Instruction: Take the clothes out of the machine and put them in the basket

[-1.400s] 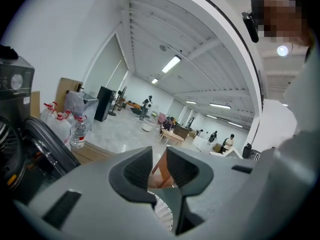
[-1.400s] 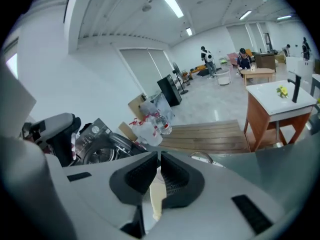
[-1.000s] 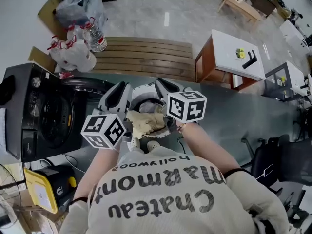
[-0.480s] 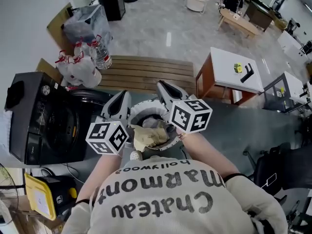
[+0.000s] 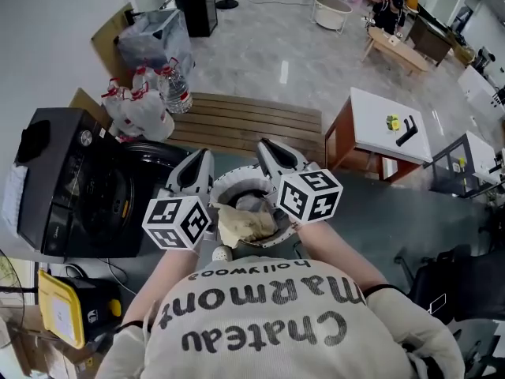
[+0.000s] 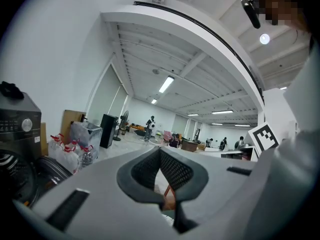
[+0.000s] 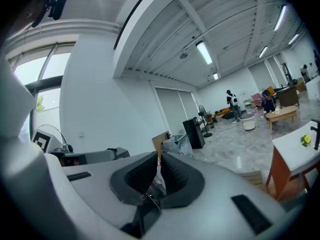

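So right now I've got both tools up at about waist level, pointing out across the room rather than down at anything. My left gripper (image 5: 201, 158) has just been closing, and looking along it the pads meet at the tip with only floor showing through the gap behind, so nothing's pinched in there. My right gripper (image 5: 265, 144) is squeezed together too, down to a thin slit, and I can't spot any fabric caught in it.

The crumpled beige cloth (image 5: 246, 223) is sitting right below and between my hands, draped in what looks like the round white plastic basket (image 5: 237, 181) at my feet. Neither tool is touching it as far as I can see.

My read: this piece counts as delivered, and I'm in the gap between drops.

The black washing machine (image 5: 75, 188) is off to my left, close beside the basket. Next up would be:

- swing left and lower toward the machine's opening
- spread at least one set of jaws before going in
- grab a decent bunch of fabric, not just an edge, so it doesn't slip on the way back

Can't see inside the drum from here, so no idea how much is left.
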A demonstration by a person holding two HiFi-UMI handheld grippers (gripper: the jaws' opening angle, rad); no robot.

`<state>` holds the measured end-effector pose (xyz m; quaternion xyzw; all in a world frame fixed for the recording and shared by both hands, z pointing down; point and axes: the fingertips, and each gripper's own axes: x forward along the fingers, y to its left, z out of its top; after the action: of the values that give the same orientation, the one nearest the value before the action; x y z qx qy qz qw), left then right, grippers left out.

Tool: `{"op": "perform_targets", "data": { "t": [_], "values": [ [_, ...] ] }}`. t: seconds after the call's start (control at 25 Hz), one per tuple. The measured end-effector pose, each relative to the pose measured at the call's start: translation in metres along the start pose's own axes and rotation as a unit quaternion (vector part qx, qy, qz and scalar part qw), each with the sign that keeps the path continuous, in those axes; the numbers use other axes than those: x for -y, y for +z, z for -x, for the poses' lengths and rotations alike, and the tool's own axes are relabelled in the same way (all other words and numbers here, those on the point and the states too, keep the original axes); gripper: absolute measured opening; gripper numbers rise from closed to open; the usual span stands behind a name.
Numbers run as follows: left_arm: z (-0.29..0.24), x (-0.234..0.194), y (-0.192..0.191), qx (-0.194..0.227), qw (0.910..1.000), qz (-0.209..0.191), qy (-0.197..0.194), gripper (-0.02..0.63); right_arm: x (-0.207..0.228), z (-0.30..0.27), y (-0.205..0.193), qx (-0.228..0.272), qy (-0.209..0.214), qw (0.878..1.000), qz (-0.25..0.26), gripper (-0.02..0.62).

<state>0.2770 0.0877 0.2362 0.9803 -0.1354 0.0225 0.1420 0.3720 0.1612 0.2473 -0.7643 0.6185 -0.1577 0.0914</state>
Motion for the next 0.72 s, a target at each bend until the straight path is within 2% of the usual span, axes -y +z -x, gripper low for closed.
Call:
{"op": "perform_targets", "data": {
  "t": [0.56, 0.72],
  "values": [
    [-0.003, 0.003, -0.008, -0.003, 0.9999, 0.004, 0.010, 0.009, 0.009, 0.003, -0.009, -0.020, -0.001, 1.000, 0.010, 0.042],
    [-0.007, 0.004, -0.009, -0.004, 0.9998, -0.015, 0.011, 0.009, 0.014, 0.001, -0.012, -0.025, -0.003, 1.000, 0.009, 0.041]
  ]
}}
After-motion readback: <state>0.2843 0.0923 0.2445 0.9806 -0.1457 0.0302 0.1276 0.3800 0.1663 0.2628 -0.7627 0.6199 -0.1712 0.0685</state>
